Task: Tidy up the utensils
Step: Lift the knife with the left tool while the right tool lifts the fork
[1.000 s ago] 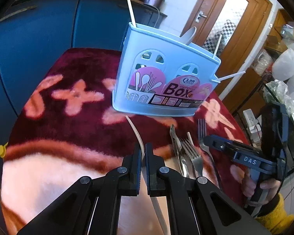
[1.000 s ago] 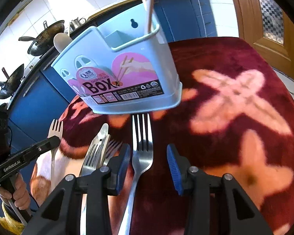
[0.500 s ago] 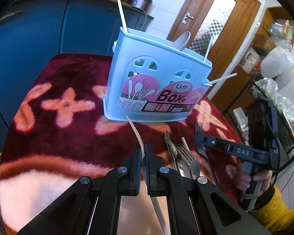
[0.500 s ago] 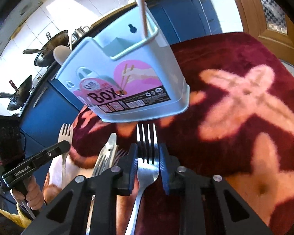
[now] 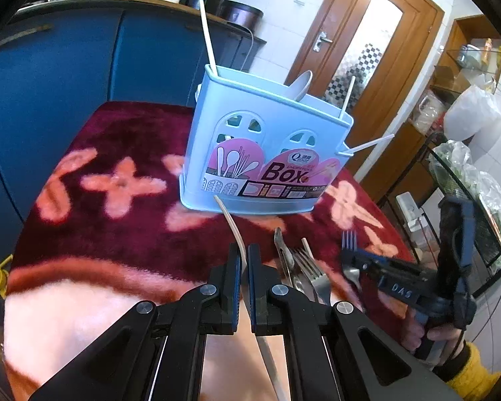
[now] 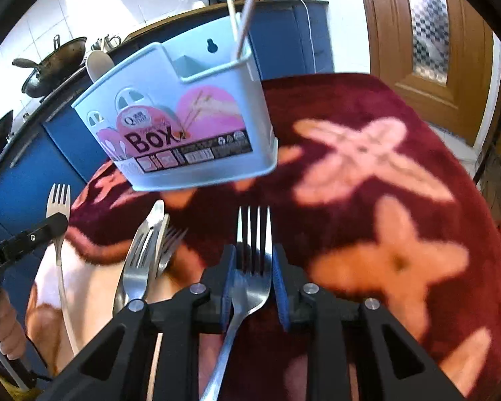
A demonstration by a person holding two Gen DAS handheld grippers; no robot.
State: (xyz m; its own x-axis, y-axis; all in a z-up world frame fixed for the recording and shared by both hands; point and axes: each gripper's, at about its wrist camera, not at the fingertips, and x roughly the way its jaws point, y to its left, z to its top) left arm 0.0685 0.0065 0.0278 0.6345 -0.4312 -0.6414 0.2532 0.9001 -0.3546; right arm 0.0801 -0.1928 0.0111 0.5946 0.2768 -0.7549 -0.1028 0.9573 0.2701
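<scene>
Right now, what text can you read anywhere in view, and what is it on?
"Box": sticker on the blue utensil holder.
"Q", logo above it; the small print beside it is unreadable.
"DAS": side of the right gripper.
"bot.AI", cut off at the frame edge: side of the left gripper.
Sticker's bottom strip: too small.

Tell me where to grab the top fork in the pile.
By its neck, just behind the tines, coming from the handle end with jaws across it. The fork lies flat on other cutlery, tines toward the box, so its narrow neck is probably clearest.

Right gripper (image 6: 252, 264) closed on steel fork (image 6: 253, 275), fork lifted
</scene>
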